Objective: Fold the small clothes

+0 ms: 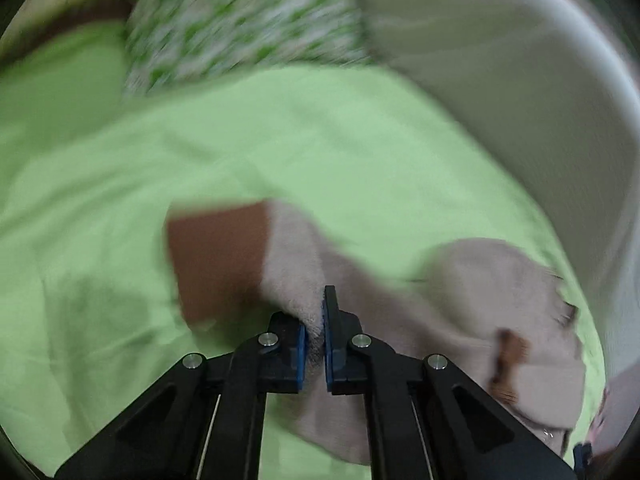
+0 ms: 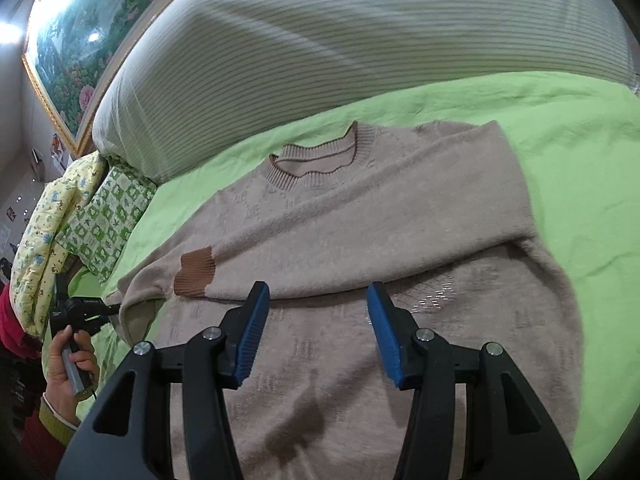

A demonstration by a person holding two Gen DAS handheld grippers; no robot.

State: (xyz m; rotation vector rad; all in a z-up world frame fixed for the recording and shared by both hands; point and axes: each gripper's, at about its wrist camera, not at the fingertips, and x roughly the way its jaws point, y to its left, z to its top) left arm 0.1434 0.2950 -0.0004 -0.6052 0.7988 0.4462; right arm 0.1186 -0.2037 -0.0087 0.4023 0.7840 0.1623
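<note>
A beige knit sweater (image 2: 360,240) with a brown-trimmed collar lies flat on the green bedsheet (image 2: 580,160). One sleeve is folded across its chest, ending in a brown cuff (image 2: 196,274). My right gripper (image 2: 316,320) is open and empty, hovering above the sweater's lower body. My left gripper (image 1: 315,336) is shut on the other beige sleeve (image 1: 296,264) near its brown cuff (image 1: 216,256); the left wrist view is motion-blurred. From the right wrist view, the left gripper (image 2: 86,308) is at the sweater's left edge, in a hand.
A large striped beige pillow (image 2: 320,40) lies behind the sweater. Green-patterned and yellow-patterned quilts (image 2: 104,220) are piled at the left. A framed landscape picture (image 2: 80,40) hangs on the wall. The sheet extends to the right of the sweater.
</note>
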